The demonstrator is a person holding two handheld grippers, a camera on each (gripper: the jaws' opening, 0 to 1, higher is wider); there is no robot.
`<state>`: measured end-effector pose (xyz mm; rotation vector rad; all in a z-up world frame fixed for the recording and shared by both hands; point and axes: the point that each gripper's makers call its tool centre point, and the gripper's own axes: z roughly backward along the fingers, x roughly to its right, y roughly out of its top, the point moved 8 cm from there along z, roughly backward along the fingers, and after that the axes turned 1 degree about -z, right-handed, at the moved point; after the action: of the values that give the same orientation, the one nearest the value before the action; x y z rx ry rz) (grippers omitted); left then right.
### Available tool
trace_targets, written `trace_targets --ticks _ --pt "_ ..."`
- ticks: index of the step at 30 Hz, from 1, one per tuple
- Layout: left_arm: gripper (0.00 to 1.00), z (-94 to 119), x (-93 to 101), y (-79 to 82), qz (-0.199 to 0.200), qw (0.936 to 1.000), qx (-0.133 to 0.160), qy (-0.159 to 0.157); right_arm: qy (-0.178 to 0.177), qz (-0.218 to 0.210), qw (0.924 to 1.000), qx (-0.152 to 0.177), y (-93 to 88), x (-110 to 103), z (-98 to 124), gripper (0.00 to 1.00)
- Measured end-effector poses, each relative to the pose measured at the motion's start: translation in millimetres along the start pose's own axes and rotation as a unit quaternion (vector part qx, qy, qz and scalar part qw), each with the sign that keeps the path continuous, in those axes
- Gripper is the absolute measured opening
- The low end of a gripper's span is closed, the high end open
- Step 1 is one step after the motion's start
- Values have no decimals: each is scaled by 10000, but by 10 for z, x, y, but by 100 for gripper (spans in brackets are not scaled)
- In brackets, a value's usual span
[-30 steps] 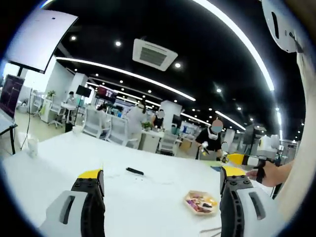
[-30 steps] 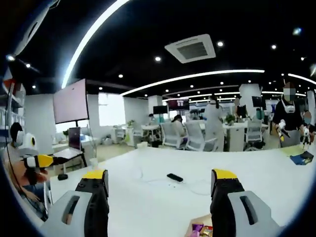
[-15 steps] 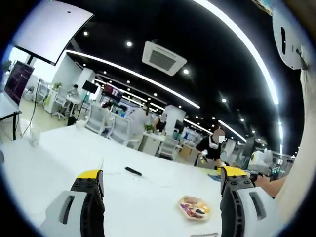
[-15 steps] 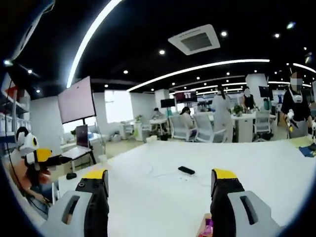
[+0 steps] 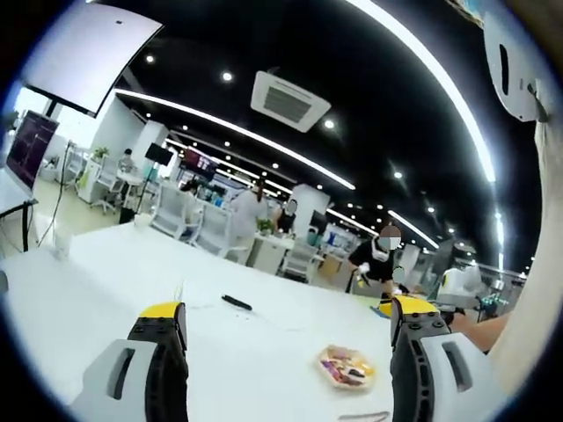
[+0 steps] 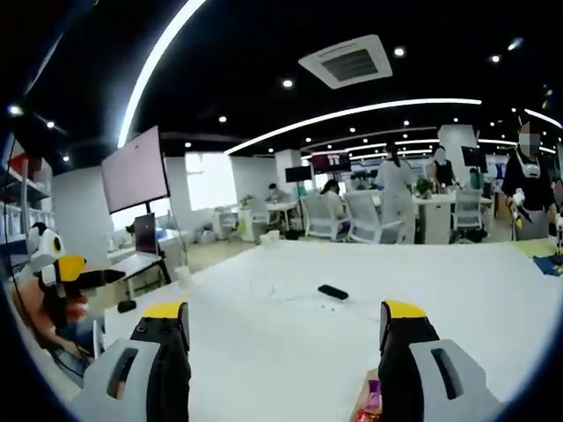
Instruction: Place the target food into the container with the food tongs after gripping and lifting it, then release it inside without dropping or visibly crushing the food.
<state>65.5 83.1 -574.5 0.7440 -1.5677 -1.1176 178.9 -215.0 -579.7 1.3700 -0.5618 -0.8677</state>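
Shallow plate [image 5: 345, 367] of mixed colourful food lying flat on white table [image 5: 255, 343], toward its near edge; tongs [image 5: 365, 415] just nearer the edge.

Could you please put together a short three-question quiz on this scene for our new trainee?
1. True or false: the left tongs are shut on a piece of food.
2. In the left gripper view, what dark thing lies on the white table beyond the tongs?
A. a small black device
B. a kettle
C. a shoe
3. Fill in: the tray of food sits nearer the left tongs' ____ jaw as that view shows it.

Key: 1 false, the jaws stand wide apart with nothing between them; 2 A; 3 right.
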Motion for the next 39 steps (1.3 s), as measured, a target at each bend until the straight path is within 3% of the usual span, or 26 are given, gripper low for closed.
trace_targets --ticks 8,12,21,24,33,39 --pt "96 -26 19 -14 10 10000 -19 -48 -76 -59 9999 -91 -42 36 77 89" --pt "96 -36 28 -27 1 10000 -42 -73 -141 -31 9999 40 -5 79 158 85" --pt "96 -98 63 -56 -4 9997 -171 -199 -505 -147 9986 44 -92 236 358 85" --pt "95 -126 66 -77 -292 9991 -246 -203 -549 -152 9983 74 -96 251 384 85" --pt "94 -175 85 -30 -632 9975 -175 -250 -679 -68 9972 300 2 232 499 85" --pt "94 -205 64 -22 -878 9955 -221 -263 -900 -149 9953 311 -36 286 621 85"
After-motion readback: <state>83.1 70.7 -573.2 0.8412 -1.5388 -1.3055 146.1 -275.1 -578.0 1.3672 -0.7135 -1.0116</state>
